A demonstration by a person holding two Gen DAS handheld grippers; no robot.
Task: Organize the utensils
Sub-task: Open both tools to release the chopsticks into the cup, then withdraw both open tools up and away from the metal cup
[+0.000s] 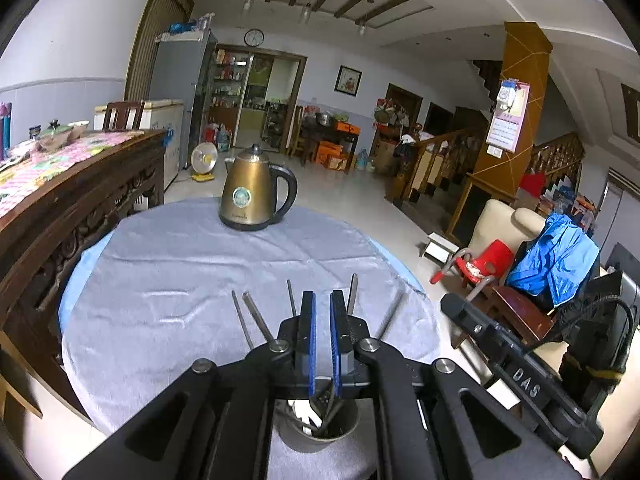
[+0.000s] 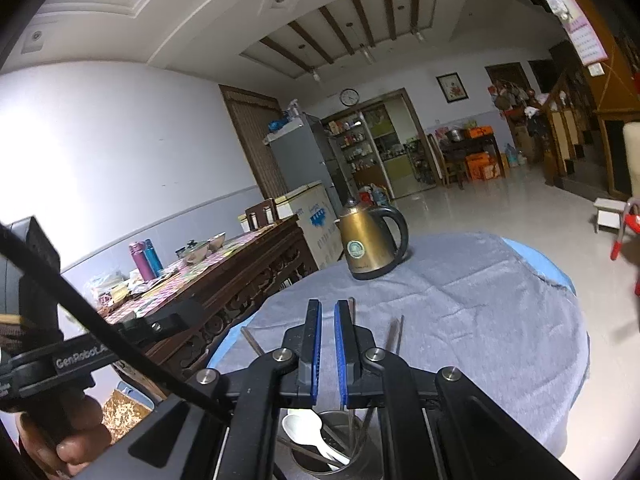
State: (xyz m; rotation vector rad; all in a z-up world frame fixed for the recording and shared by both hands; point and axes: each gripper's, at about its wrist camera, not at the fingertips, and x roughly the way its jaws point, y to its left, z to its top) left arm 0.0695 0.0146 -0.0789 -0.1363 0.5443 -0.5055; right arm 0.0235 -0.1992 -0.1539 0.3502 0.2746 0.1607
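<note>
Both grippers are hovering above a round table draped in a grey cloth, each looking down past its own fingers at a metal utensil cup that is standing at the near edge of the table, at 6 o'clock in both views.

The left gripper is holding its blue-padded fingers slightly apart with nothing between them; the gap is narrow but clear. The right gripper is doing the same, its pads released and gripping nothing.

Inside the cup, a white ceramic spoon is lying with its bowl toward 9 o'clock, and several metal chopsticks are leaning among it. Their upper ends are fanning out beyond the fingers, showing at about 11, 12 and 1 o'clock in the left wrist view.

A bronze electric kettle with a black handle is sitting at the far side of the table at 12 o'clock, well apart from the cup. A carved dark wooden sideboard is standing just beside the table at 9 o'clock. In the right wrist view a person's hand is gripping the left tool's handle at 8 o'clock.
</note>
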